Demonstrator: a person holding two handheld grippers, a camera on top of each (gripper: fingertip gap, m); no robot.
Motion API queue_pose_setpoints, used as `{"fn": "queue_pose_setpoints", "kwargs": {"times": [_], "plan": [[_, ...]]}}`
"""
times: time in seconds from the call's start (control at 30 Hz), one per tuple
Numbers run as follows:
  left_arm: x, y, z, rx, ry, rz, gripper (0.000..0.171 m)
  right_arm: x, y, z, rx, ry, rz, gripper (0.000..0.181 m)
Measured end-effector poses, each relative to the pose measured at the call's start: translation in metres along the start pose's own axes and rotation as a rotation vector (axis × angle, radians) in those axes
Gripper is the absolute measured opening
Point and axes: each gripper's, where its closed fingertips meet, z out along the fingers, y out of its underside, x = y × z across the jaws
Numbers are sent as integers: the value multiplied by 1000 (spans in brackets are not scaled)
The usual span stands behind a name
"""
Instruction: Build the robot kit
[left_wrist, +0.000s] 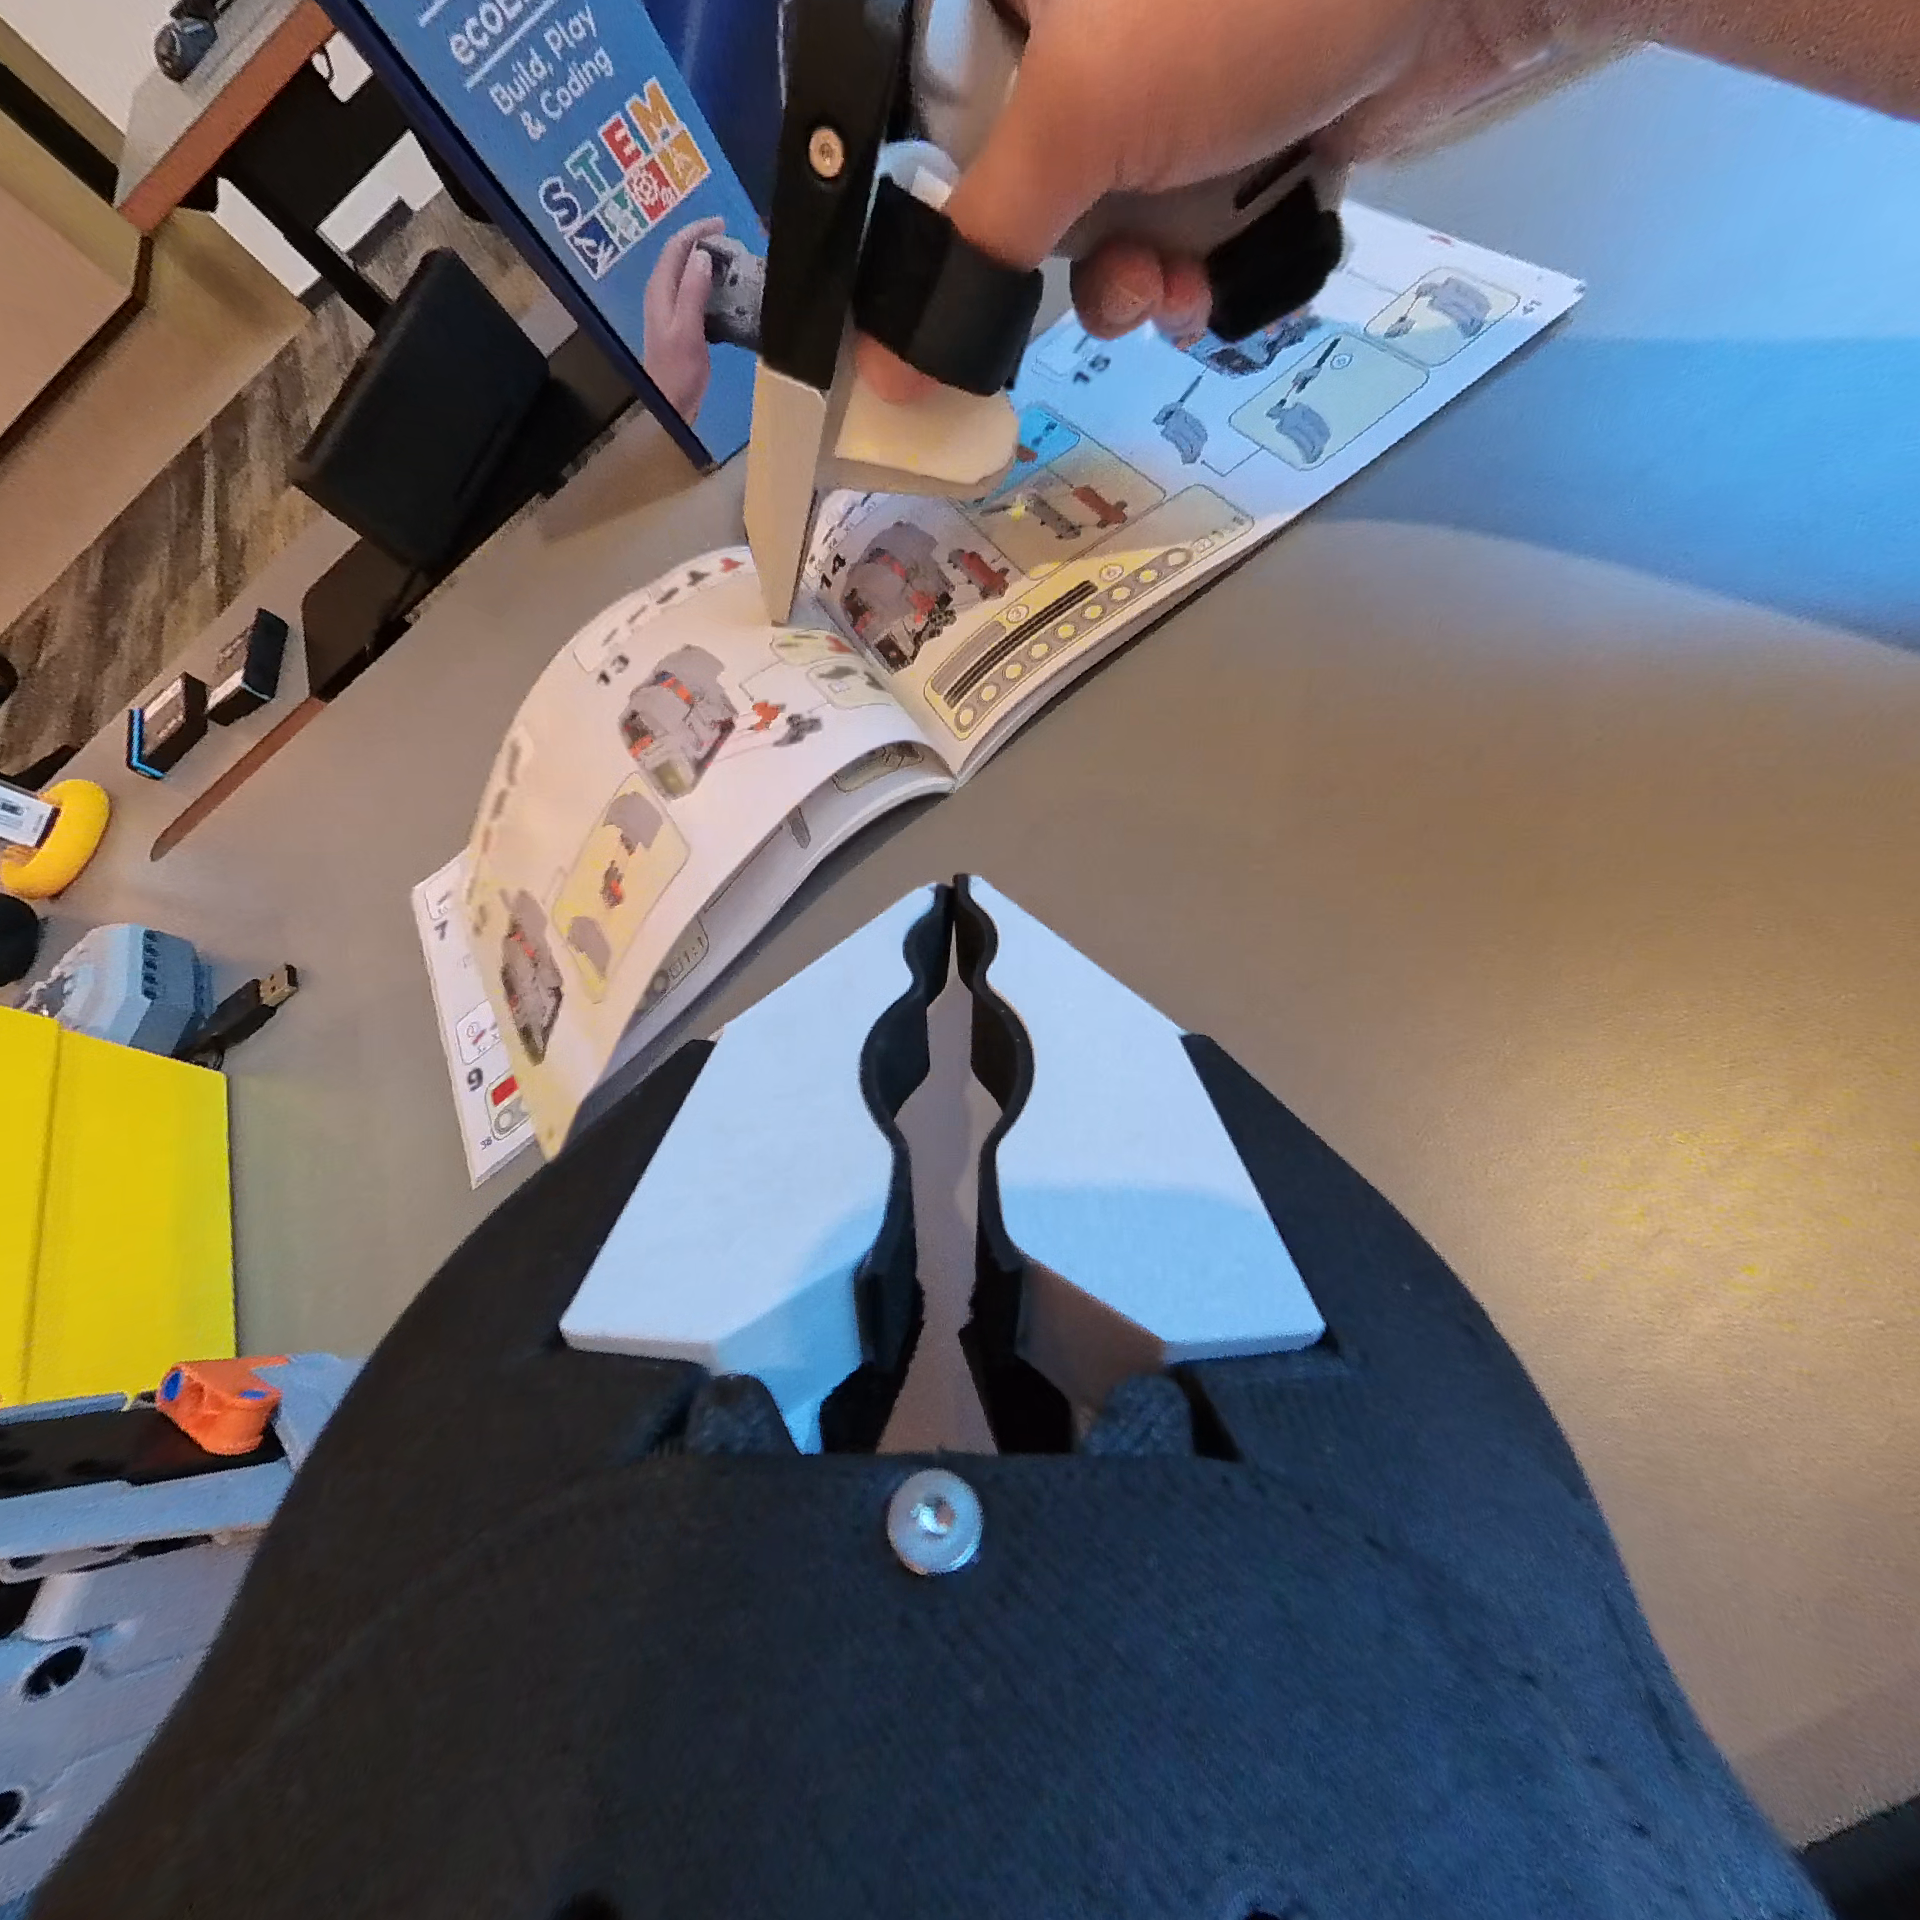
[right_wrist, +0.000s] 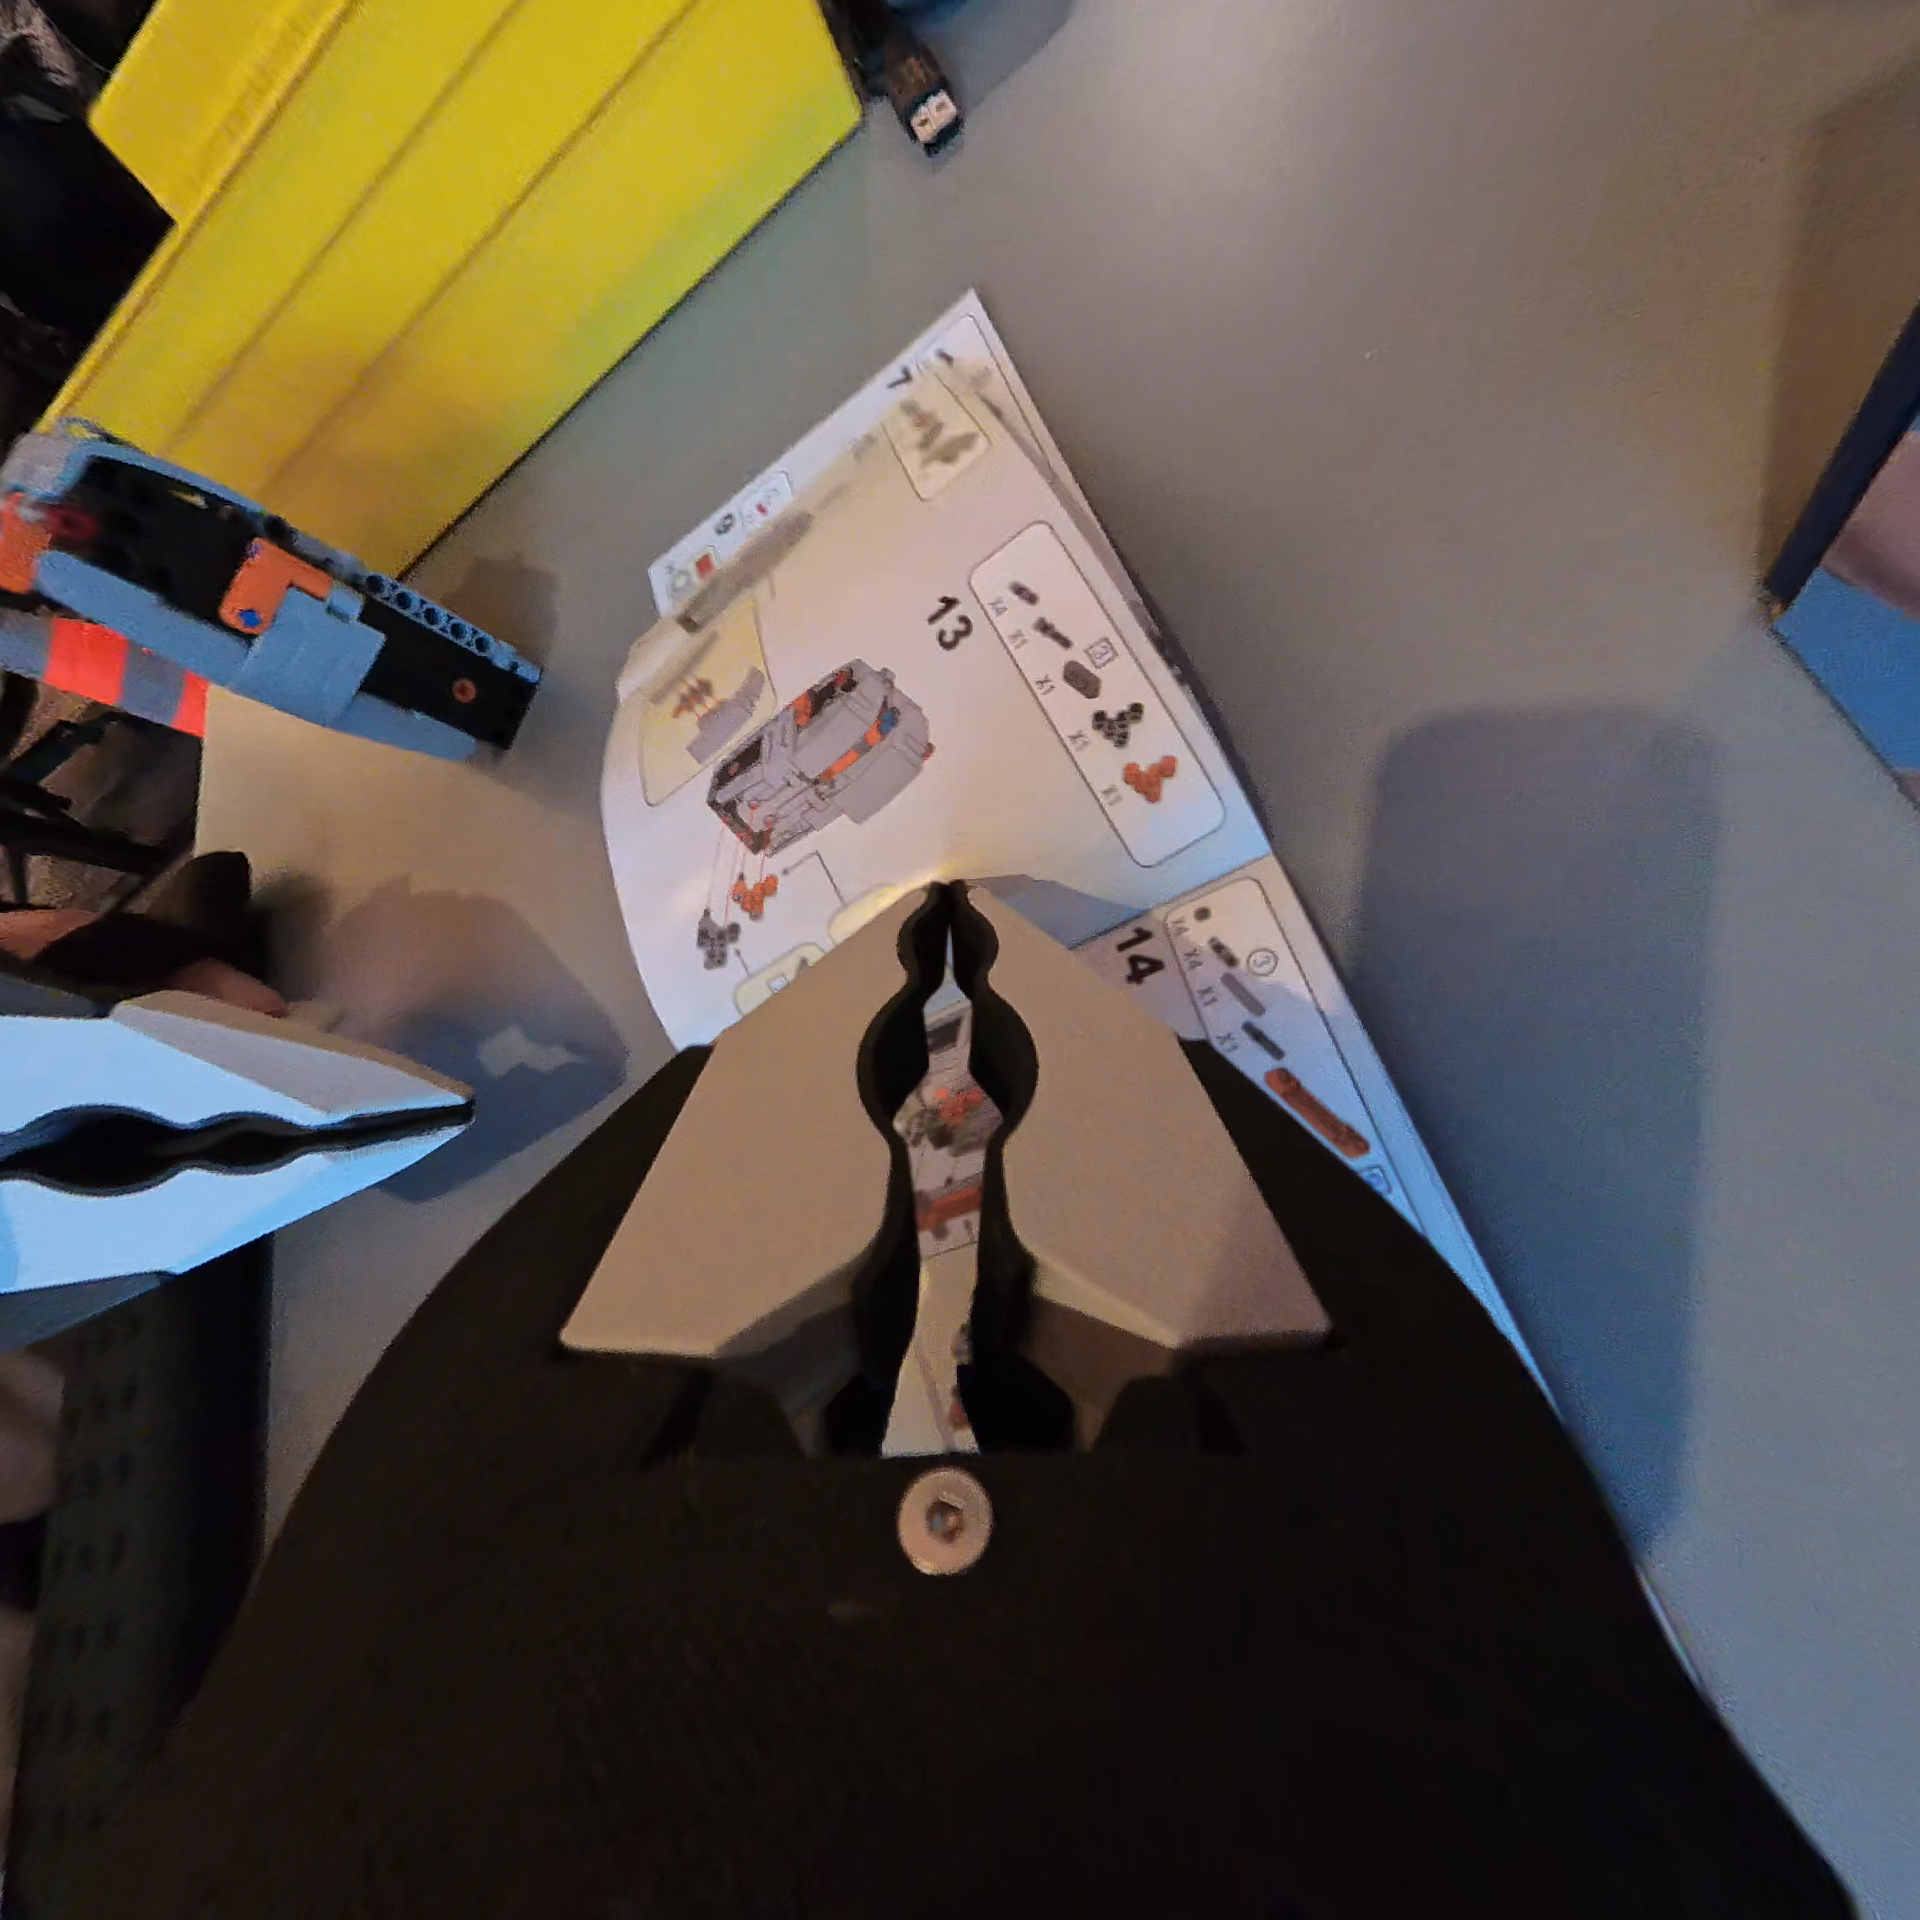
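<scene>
Booklet (left_wrist: 831, 727) pages lie open on a grey table (left_wrist: 1507, 935), with a yellow box (left_wrist: 114, 1195) and a blue box (left_wrist: 582, 177) nearby. Right gripper (left_wrist: 779, 613), fingers together, presses its tip onto the booklet's fold, held steeply by a hand (left_wrist: 1195, 114). Left gripper (left_wrist: 954, 894) hovers beside the booklet, fingers together, holding nothing.

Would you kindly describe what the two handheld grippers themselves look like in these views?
Both match: the left gripper and right gripper each have a broad black textured body with a silver screw, two pale wedge fingers and wavy black inner pads. In the left view, black straps wrap the hand on the right gripper.
</scene>
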Motion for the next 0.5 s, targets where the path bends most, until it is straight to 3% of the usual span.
{"fn": "queue_pose_setpoints", "kwargs": {"times": [0.17, 0.37, 0.5], "plan": [[-11, -3, 10, -20, -8, 41, 0, 4, 1, 17, -54, 15, -1, 0], [-7, -11, 52, -54, 19, 136, 0, 5, 3, 20, -40, 58, -33, 0], [-17, -19, 70, -39, -45, 234, 0, 5, 3, 19, -27, 54, -20, 0]]}}
